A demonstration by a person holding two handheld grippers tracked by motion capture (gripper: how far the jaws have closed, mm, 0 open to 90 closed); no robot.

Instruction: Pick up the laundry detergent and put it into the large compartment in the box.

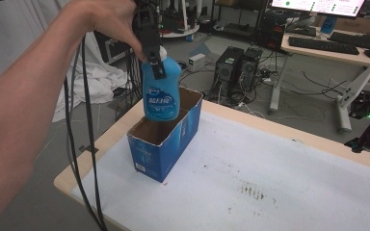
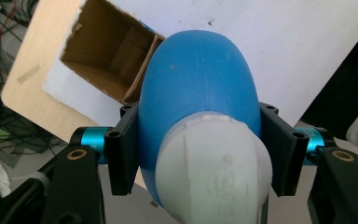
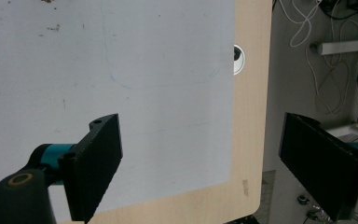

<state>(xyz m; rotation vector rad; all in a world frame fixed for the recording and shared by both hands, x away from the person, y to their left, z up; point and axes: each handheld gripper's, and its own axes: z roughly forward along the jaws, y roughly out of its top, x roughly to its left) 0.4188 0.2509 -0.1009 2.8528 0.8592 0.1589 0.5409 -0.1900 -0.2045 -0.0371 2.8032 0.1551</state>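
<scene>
Blue bottle (image 1: 161, 91) with a white cap is hanging upright above the open cardboard box (image 1: 166, 144), its base dipping just past the box's rim at the box's 12 o'clock end; the left gripper (image 1: 152, 53) is clamping it at the shoulder, jaws pressing both sides; in the left gripper view the bottle (image 2: 196, 88) is sitting squeezed between the two black jaws, cap nearest the camera, with the box's brown inside (image 2: 107, 56) lying toward 10 o'clock. The person's left hand (image 1: 108, 19) is wrapping the gripper from above, forearm stretching down toward 7 o'clock, cables trailing beneath it. The box is standing on the white mat (image 1: 270, 163) covering the table (image 1: 77, 178). The right gripper (image 3: 205, 168) is hovering over the mat (image 3: 98, 70) near the table's edge (image 3: 249, 116), jaws standing wide apart and holding nothing.
</scene>
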